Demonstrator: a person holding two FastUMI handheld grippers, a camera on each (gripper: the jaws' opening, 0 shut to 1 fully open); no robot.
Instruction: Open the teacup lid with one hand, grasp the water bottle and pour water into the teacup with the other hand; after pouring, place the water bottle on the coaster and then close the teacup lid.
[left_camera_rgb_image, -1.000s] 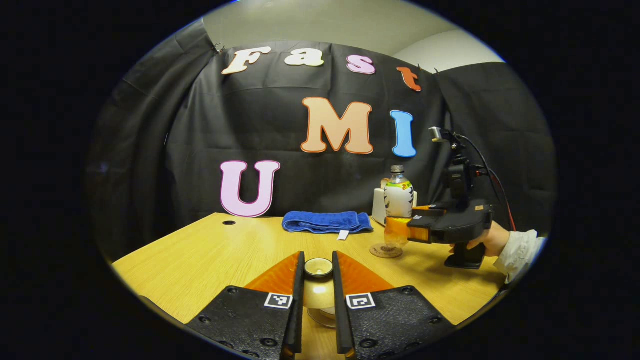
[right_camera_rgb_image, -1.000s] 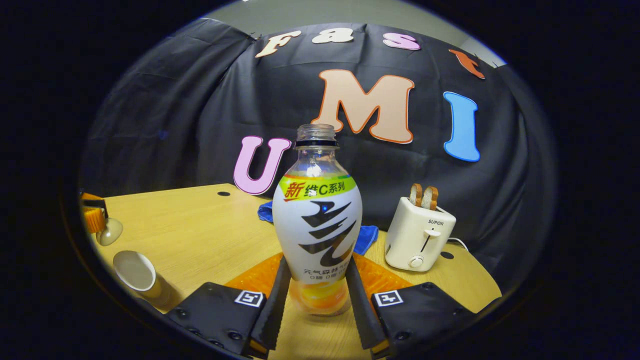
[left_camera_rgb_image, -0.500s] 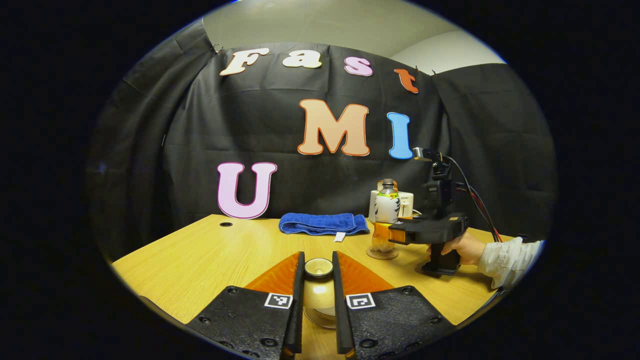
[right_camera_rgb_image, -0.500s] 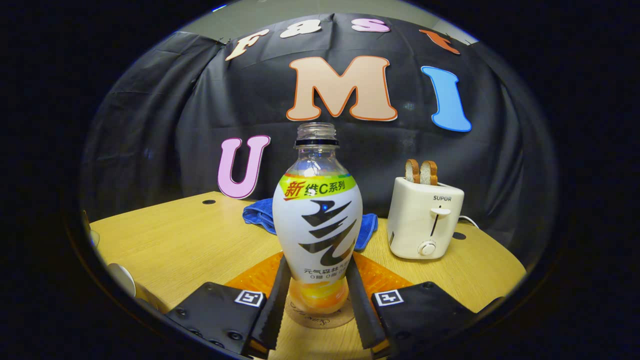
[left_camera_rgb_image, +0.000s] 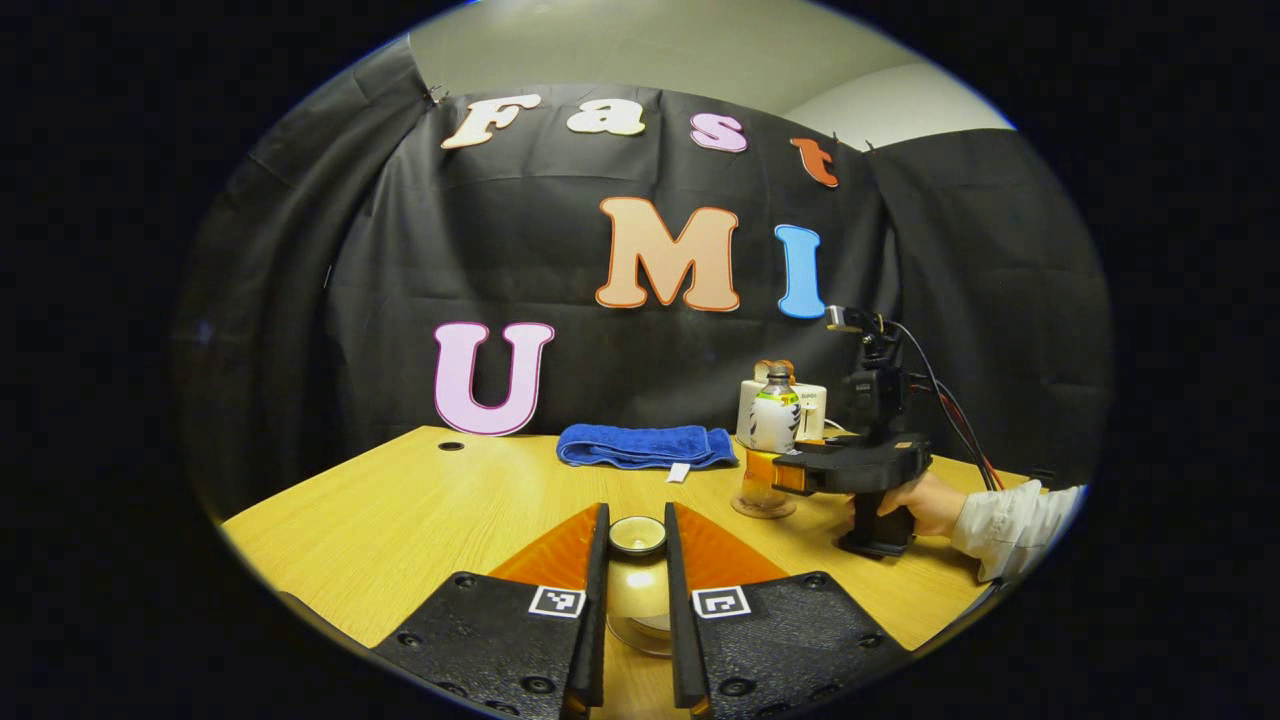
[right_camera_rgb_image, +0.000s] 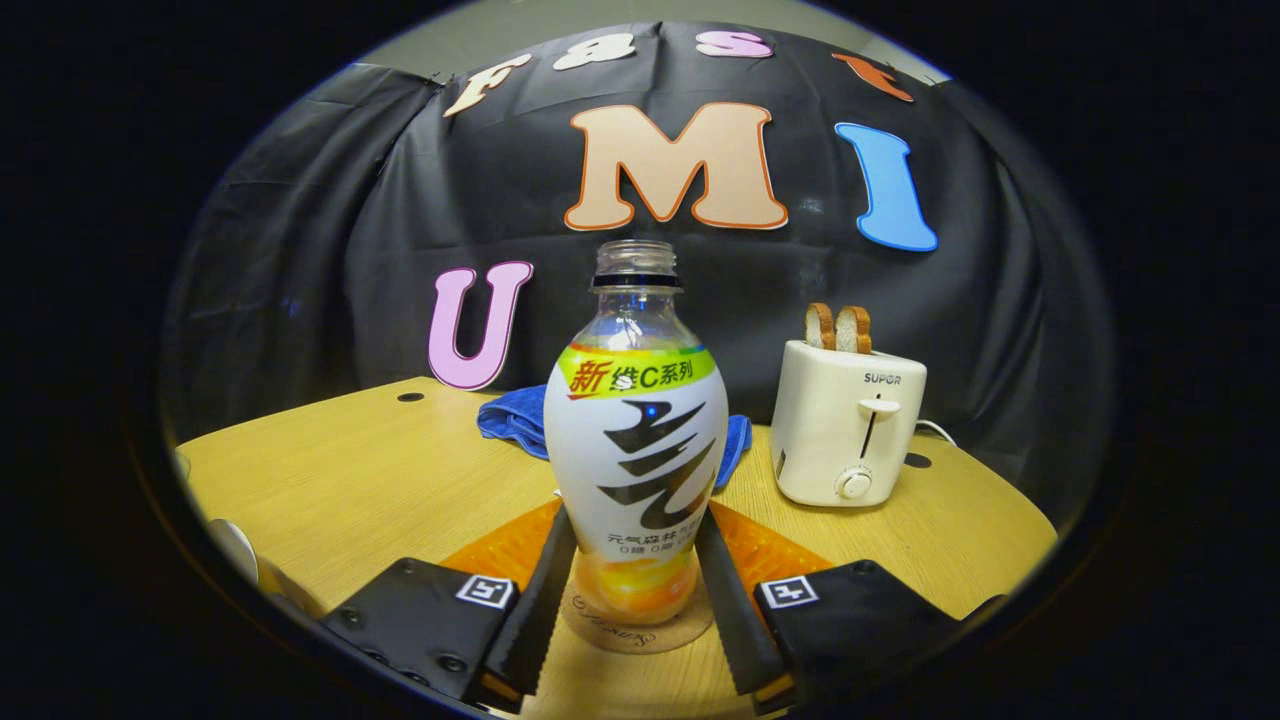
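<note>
Water bottle (right_camera_rgb_image: 636, 440) upright on the coaster (right_camera_rgb_image: 637, 628) — my right gripper (right_camera_rgb_image: 633, 600) clamps its base between both fingers. My left gripper (left_camera_rgb_image: 636, 600) pinches the teacup lid (left_camera_rgb_image: 637, 570) — aloft.

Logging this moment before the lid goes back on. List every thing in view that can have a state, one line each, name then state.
water bottle: upright, uncapped, standing on the coaster
coaster: flat on the table, under the bottle
right hand-held gripper: fingers at both sides of the bottle's base; contact unclear
teacup lid: clamped in the left hand-held gripper, off the cup
toaster: two bread slices up, lever raised
blue towel: folded, lying flat
</note>
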